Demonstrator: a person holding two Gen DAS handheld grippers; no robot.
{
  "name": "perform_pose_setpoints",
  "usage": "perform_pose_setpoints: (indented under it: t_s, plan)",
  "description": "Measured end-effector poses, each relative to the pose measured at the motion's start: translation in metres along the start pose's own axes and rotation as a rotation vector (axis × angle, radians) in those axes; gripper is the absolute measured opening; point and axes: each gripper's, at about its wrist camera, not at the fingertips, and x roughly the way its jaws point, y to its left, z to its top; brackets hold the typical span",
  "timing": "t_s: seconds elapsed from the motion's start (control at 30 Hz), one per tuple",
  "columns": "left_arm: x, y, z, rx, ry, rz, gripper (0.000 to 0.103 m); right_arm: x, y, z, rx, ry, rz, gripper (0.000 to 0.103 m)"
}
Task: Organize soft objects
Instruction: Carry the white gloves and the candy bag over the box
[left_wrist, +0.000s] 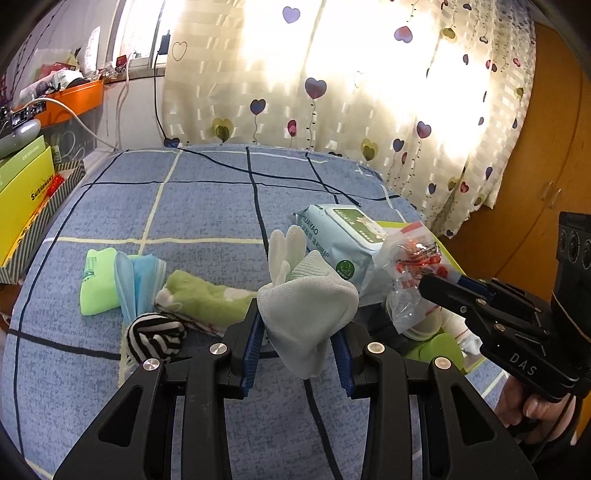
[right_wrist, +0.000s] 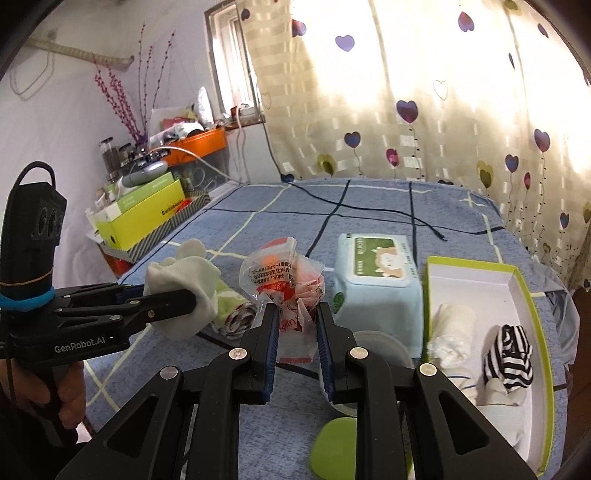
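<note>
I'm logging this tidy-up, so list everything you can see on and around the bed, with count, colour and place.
white cloth: one, pale, held up in the left gripper
plastic packet: one, clear with red print, in the right gripper
wipes pack: one, light blue, mid-bed
open box: one, green rim, right of the wipes pack; holds a striped sock and white cloths
striped sock ball: one, black-white, near left on the bed
green towel: one, beside it
face masks: a few, blue
green pouch: one, far left
bed cover: blue check
left gripper: gripping
right gripper: gripping
</note>
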Motion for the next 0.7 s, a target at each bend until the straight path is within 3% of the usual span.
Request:
perform_pose_setpoints:
  t_s: [0.7]
  plan:
    - [0.015, -0.035, 0.015, 0.057, 0.003, -0.037, 0.036, -0.017, -0.033, -0.002, 0.049, -0.029, -0.059, 0.019]
